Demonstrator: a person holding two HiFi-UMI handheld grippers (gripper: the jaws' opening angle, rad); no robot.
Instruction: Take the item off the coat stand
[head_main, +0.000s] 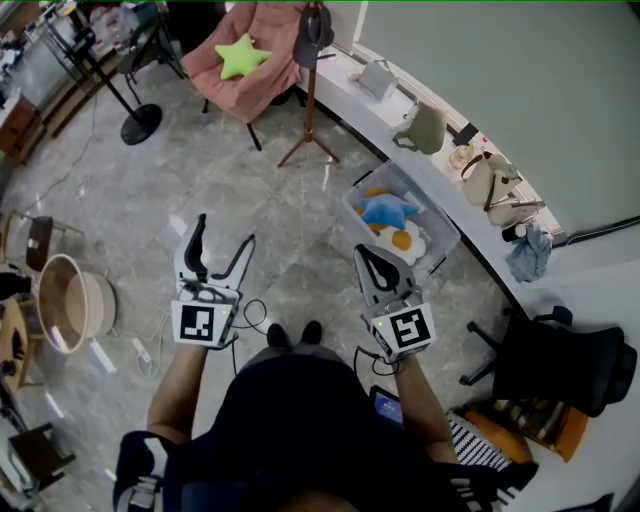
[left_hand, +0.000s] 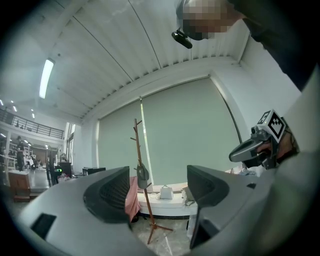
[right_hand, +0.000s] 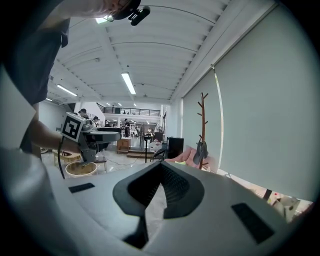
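Observation:
A wooden coat stand (head_main: 310, 100) rises from the marble floor ahead of me, with a dark grey cap (head_main: 313, 35) hanging near its top. In the left gripper view the coat stand (left_hand: 140, 150) and its cap (left_hand: 142, 175) show far off between the jaws. My left gripper (head_main: 218, 243) is open with nothing between its fingers, well short of the stand. My right gripper (head_main: 376, 266) is shut and empty, beside a clear bin. The right gripper view shows the stand (right_hand: 202, 125) with the cap (right_hand: 201, 150) at a distance on the right.
A pink armchair (head_main: 262, 70) with a green star cushion (head_main: 243, 55) stands left of the stand. A clear bin of plush toys (head_main: 437, 225) sits by a white ledge (head_main: 345, 92) with bags. A black office chair (head_main: 560, 360), a round wooden tub (head_main: 70, 300) and a black pole base (head_main: 140, 123) stand around.

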